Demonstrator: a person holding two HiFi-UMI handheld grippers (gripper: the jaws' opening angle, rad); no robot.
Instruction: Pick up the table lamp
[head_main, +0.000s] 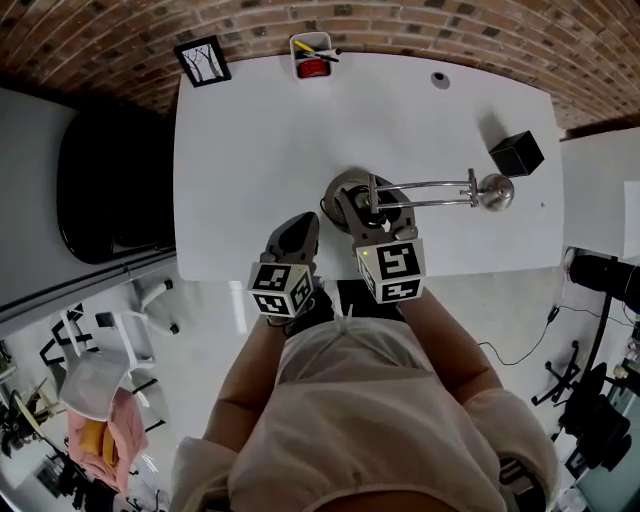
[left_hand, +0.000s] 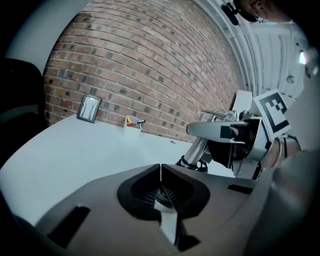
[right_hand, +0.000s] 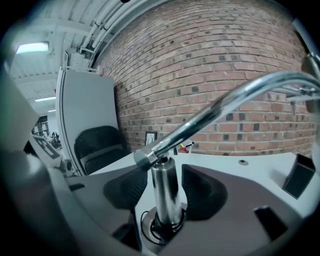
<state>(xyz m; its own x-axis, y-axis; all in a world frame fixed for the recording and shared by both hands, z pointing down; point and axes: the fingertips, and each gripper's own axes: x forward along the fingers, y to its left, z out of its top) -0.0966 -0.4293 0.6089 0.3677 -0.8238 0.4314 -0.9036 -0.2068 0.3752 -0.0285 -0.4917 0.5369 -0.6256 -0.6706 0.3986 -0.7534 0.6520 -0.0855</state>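
Right gripper (head_main: 372, 208) is at the table lamp (head_main: 472, 188) now, jaws spread wide. The right gripper view has the chrome post (right_hand: 165, 192) standing upright between the two dark pads (right_hand: 122, 187). There is a gap on the right side; on the left I cannot tell whether pad and post touch. The lamp's round base sits on the white table (head_main: 250, 150) near its front edge, with the arm reaching off to the right.

Left gripper (head_main: 298, 232) is over the front edge of the table, just beside the base, jaws closed tight. Its own view shows the tips meeting in a thin seam with nothing in them (left_hand: 160, 172).

The head view alone gives the whole layout: a picture frame (head_main: 203, 62) and a pen cup (head_main: 313, 55) at the back by the brick wall, and a black cube (head_main: 516, 153) at the right. The lamp's round head lies out past the right gripper, too. The left gripper view catches the other gripper from the side (marker cube (left_hand: 274, 112) and all) at the post. The right gripper view brings in a black chair (right_hand: 97, 145) at the left.
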